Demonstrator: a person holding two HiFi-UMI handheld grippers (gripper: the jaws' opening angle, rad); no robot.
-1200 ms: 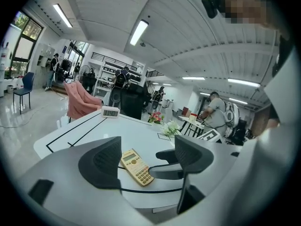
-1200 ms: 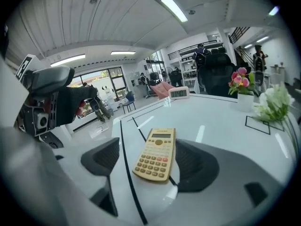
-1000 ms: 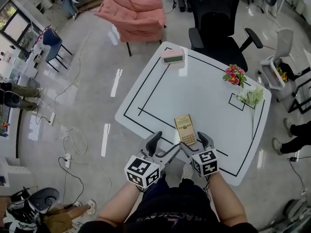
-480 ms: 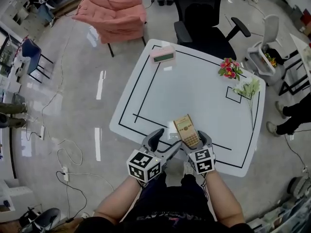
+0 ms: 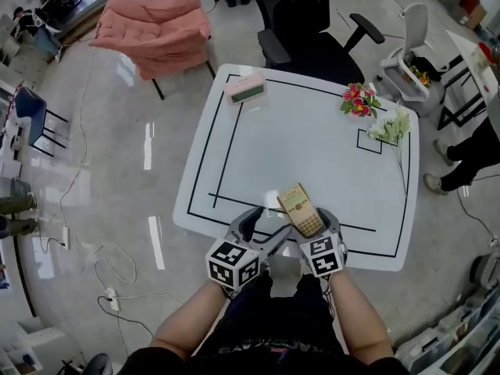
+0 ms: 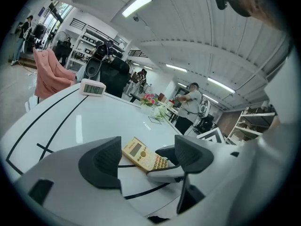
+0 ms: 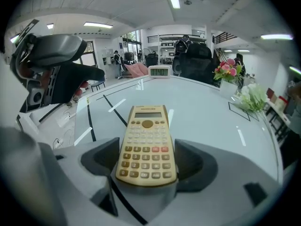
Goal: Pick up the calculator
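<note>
calculator (image 7: pixel 147 145) underside unseen in right claw (image 7: pixel 146 167)

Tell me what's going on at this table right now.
A person at the near edge of the white table holds a gripper in each hand. The right gripper is shut on the calculator at its lower end, keys facing up, display end sticking out over the table. The left gripper is open and empty beside it. A clock and flowers sit at the far side.
</note>
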